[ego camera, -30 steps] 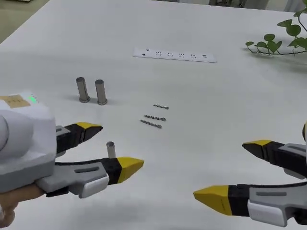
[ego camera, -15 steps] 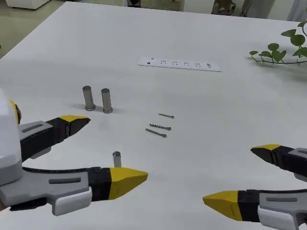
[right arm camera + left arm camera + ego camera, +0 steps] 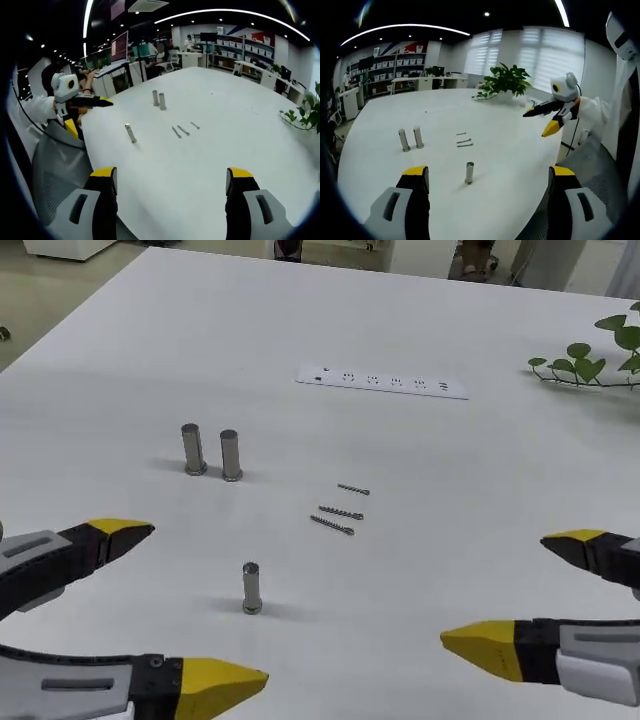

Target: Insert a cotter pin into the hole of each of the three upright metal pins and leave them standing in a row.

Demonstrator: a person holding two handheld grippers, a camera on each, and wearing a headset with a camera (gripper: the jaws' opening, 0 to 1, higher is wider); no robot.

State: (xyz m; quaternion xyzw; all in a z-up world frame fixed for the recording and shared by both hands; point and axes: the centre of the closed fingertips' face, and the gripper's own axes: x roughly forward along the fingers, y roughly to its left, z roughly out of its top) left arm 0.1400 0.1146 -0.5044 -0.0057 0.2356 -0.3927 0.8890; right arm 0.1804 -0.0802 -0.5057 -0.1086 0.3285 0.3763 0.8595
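Head view, left gripper (image 3: 207, 603): jaws wide apart, holding nothing, above the white table (image 3: 480, 460).
Two metal pins (image 3: 193, 448): upright, just beside each other.
Third metal pin (image 3: 251, 588): upright, alone (near the left gripper's tips).
Cotter pins (image 3: 340, 511): three, lying loose mid-table.
Right gripper (image 3: 494, 589): jaws spread, empty.
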